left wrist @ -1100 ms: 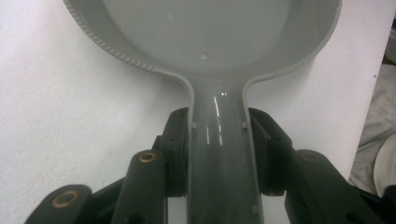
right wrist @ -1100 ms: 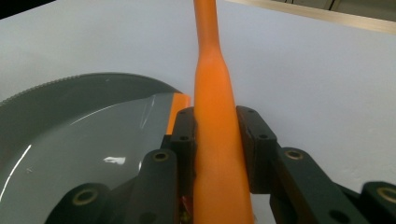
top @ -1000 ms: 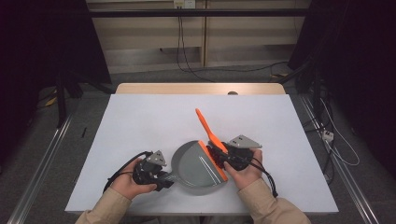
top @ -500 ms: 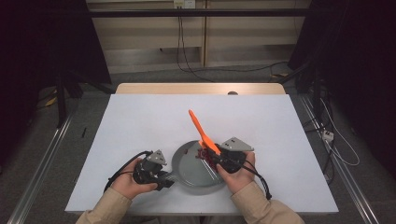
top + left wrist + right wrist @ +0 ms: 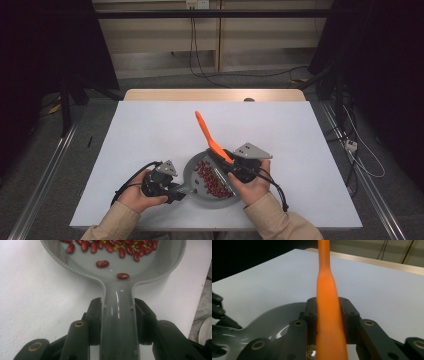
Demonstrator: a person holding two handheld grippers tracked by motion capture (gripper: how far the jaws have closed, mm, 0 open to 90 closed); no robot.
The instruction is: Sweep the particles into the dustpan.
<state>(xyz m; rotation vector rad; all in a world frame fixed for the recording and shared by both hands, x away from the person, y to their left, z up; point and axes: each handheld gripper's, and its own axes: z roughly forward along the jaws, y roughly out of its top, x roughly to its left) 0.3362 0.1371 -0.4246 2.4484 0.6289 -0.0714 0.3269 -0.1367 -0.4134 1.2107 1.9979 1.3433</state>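
Observation:
A grey pan (image 5: 192,172) with a short handle (image 5: 118,325) lies on the white table near its front edge. Red beans (image 5: 210,179) and a few small yellow ones (image 5: 115,248) lie in it. My left gripper (image 5: 176,191) is shut on the pan's handle, its jaws (image 5: 118,312) pressing both sides. My right gripper (image 5: 227,162) is shut on an orange-handled tool (image 5: 206,132), whose handle (image 5: 327,302) slants up and away to the left. The tool's lower end rests in the pan among the beans. In the right gripper view the pan (image 5: 274,317) sits below the jaws (image 5: 328,315).
The white table top (image 5: 150,130) stretches bare behind and to both sides of the pan. A wooden edge (image 5: 215,95) runs along its far side. Cables (image 5: 350,145) lie on the floor at the right, and metal rails run along both sides.
My right gripper has carried the orange tool leftwards from the pan's right rim to over the pan, and its handle leans further left. Red beans now show in the pan. The left gripper has kept still.

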